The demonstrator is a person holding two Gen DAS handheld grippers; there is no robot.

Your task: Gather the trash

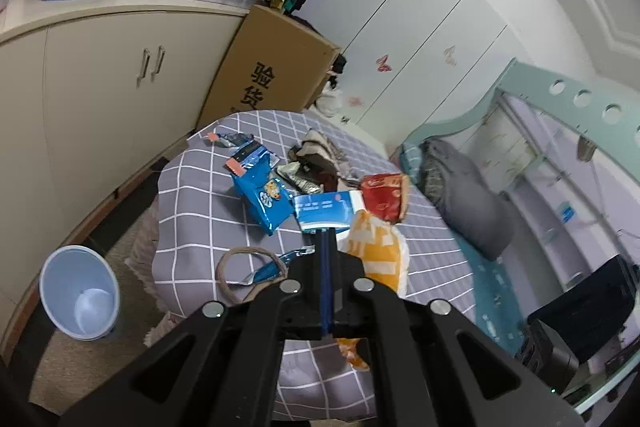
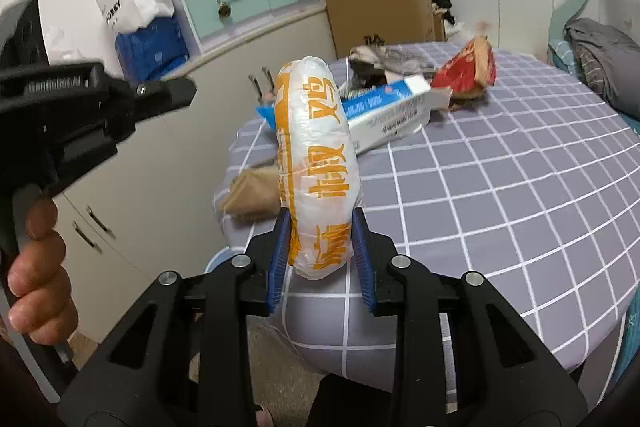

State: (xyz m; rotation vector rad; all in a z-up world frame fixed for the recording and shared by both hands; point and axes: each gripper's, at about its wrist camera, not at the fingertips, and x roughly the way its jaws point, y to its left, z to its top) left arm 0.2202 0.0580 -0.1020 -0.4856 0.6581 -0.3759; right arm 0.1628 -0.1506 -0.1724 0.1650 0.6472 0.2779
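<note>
Over bed edge: right gripper (image 2: 320,259) clamps white-orange bag (image 2: 316,167), lifted. Left gripper (image 1: 326,247) fully closed, pinching nothing. Bin (image 1: 80,293) on floor looks empty. Blue packet (image 1: 264,193), red bag (image 1: 384,197), carton (image 1: 326,211) left on bed.

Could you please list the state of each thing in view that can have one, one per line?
Left gripper: shut, holding nothing.
Right gripper: closed on the white-and-orange bag, held upright.
Blue bin: upright on the floor, open.
Blue snack packet: torn open, lying on the table.
Red packet: crumpled, on the table.
Cardboard box: open-topped.
</note>
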